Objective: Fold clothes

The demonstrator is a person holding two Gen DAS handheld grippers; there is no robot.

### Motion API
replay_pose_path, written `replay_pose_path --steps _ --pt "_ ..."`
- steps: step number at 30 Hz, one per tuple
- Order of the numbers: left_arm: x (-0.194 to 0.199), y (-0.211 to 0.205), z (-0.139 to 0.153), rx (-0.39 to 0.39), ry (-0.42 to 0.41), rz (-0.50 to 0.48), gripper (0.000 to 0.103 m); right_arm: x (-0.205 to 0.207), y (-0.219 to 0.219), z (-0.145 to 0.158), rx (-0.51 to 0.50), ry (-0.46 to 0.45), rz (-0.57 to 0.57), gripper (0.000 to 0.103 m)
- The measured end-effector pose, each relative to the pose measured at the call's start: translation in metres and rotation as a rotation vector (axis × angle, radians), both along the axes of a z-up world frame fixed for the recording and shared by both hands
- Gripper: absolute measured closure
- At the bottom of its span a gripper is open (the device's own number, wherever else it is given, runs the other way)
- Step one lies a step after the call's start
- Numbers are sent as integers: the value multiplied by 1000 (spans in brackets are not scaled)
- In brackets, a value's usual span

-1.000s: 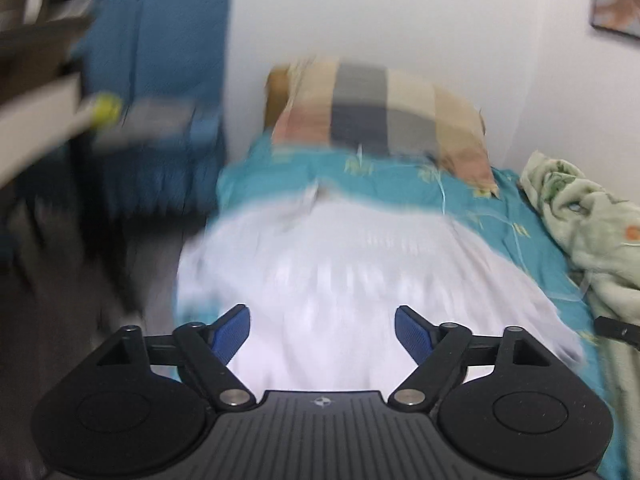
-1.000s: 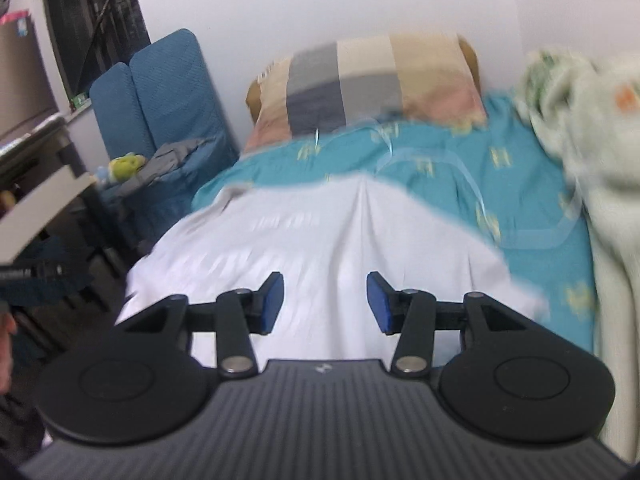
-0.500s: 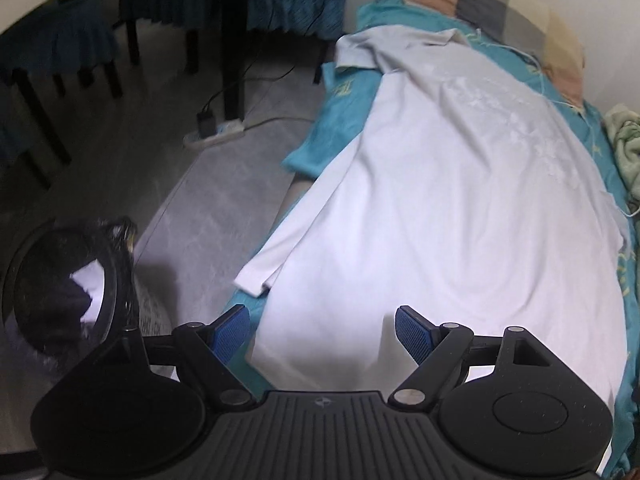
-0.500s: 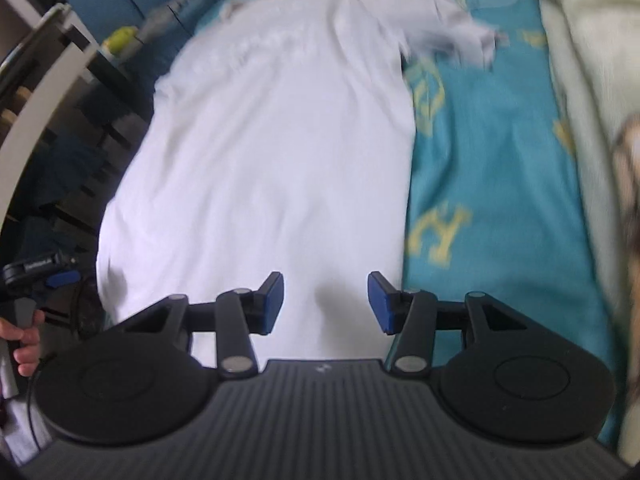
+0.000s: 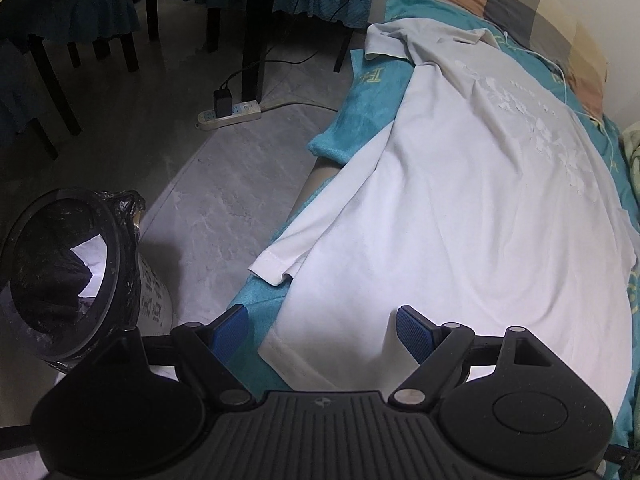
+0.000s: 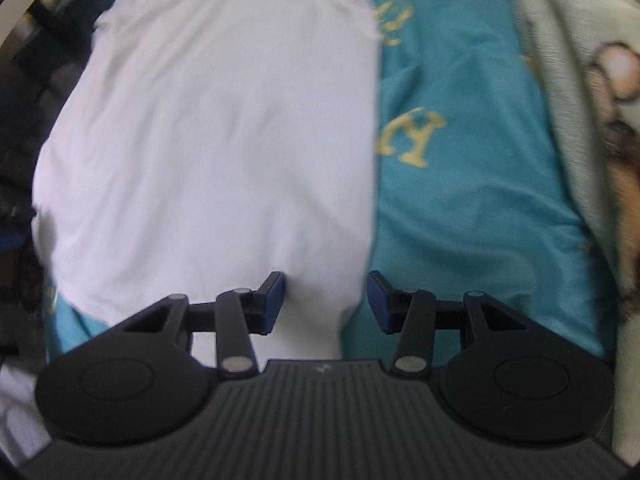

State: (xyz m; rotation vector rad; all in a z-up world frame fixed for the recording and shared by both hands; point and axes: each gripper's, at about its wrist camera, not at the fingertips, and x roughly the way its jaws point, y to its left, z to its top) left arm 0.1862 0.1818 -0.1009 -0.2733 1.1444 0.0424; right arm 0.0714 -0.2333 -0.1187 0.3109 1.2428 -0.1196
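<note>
A white T-shirt (image 5: pixel 480 200) lies spread flat on a teal bed sheet (image 5: pixel 360 84), collar toward the pillow, one sleeve (image 5: pixel 280 256) hanging over the bed's left edge. My left gripper (image 5: pixel 322 330) is open and empty just above the shirt's lower left hem corner. In the right wrist view the shirt (image 6: pixel 224 128) fills the left half. My right gripper (image 6: pixel 326 300) is open and empty over the shirt's lower right hem corner, where it meets the teal sheet (image 6: pixel 460 200).
A checked pillow (image 5: pixel 532 12) lies at the bed's head. A black-lined bin (image 5: pixel 68 280) stands on the floor left of the bed, with a power strip (image 5: pixel 230 114) and chair legs (image 5: pixel 48 76) beyond. A pale green blanket (image 6: pixel 580 80) lies along the bed's right side.
Both grippers tilted down from facing the pillow to look onto the shirt, then moved closer to its lower hem. Both stayed open.
</note>
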Motion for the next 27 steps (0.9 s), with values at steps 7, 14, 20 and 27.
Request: replay_pose_path --steps 7,14,20,27 --pt "11 13 -10 -81 -8 30 20 0 3 -14 93 103 2 54" --pt "11 15 -15 -125 8 -8 20 -3 25 -3 -17 95 141 99" --pt "6 21 -11 -189 -5 -11 26 -10 21 27 -70 67 208 99" --pt "7 27 -22 -226 54 -9 41 -17 13 46 -44 -2 186 99"
